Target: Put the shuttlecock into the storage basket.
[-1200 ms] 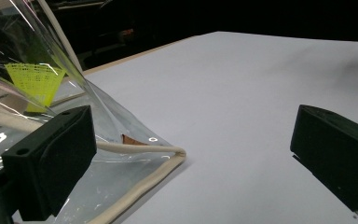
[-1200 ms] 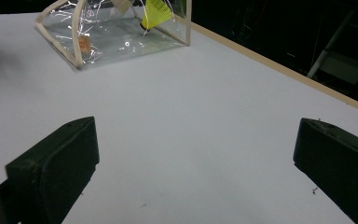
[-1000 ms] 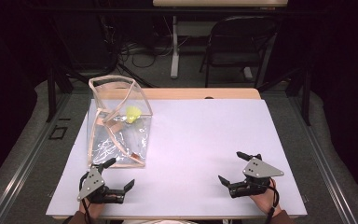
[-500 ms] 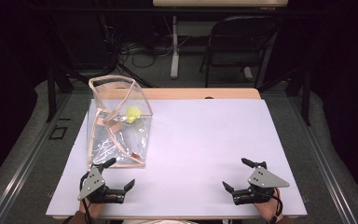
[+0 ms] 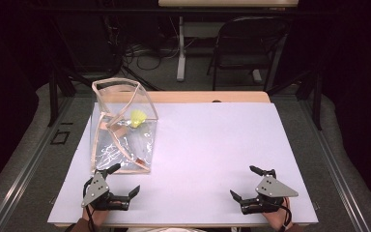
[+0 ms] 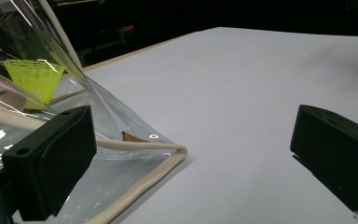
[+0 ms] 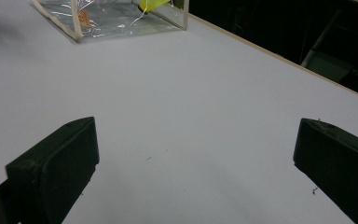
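On the near left corner of the white table (image 5: 212, 145) I hold my left gripper (image 5: 117, 182), its jaws spread wide and nothing between them. Just ahead of it stands the clear plastic bag (image 5: 121, 140), edged with cream piping, upright and open at the top on the left side of the table. From the high view one jaw tip lies right at the bag's near bottom edge; I cannot say for sure whether it touches. Along the left gripper view, my left-hand jaw sits in front of the bag's lower corner (image 6: 179, 150), where the piping bends, while the other jaw stands well off over bare table.

Inside the bag lies a yellow shuttlecock (image 5: 137, 118), toward the far side and partway up. Its netted yellow skirt (image 6: 33, 79) shows through the plastic in the left gripper view. A small brown tag (image 5: 121, 130) shows inside the bag too.

Near the right front corner I hold my right gripper (image 5: 249, 184), jaws likewise spread apart and empty, resting low over bare table, well away from the bag. Its own view looks across the white surface to the bag (image 7: 116, 18) at the far edge of the frame.
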Demonstrator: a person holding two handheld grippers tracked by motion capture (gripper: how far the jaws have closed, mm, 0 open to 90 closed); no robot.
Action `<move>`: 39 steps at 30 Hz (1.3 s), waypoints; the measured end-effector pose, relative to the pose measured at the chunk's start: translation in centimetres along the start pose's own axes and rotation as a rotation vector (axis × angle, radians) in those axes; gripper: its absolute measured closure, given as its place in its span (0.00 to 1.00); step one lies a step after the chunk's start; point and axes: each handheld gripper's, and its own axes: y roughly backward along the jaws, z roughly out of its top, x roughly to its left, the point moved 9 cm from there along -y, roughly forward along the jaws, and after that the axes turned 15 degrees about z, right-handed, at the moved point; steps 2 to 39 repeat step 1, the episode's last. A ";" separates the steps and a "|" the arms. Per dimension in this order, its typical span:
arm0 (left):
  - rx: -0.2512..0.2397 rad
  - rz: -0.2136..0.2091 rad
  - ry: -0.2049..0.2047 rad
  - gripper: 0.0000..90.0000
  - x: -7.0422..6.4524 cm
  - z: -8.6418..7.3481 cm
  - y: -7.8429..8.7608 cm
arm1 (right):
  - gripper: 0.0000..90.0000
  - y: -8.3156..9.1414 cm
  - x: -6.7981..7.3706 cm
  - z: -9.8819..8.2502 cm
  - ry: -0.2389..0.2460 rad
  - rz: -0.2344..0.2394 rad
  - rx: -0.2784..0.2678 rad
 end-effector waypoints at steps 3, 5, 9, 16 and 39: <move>0.001 0.000 0.000 0.00 0.0 0.0 0.0 | 0.00 0.0 0.0 0.0 -0.001 -0.001 -0.001; 0.001 0.000 0.000 0.00 0.0 0.0 0.0 | 0.00 0.0 0.0 0.0 -0.001 -0.001 -0.001; 0.001 0.000 0.000 0.00 0.0 0.0 0.0 | 0.00 0.0 0.0 0.0 -0.001 -0.001 -0.001; 0.001 0.000 0.000 0.00 0.0 0.0 0.0 | 0.00 0.0 0.0 0.0 -0.001 -0.001 -0.001; 0.001 0.000 0.000 0.00 0.0 0.0 0.0 | 0.00 0.0 0.0 0.0 -0.001 -0.001 -0.001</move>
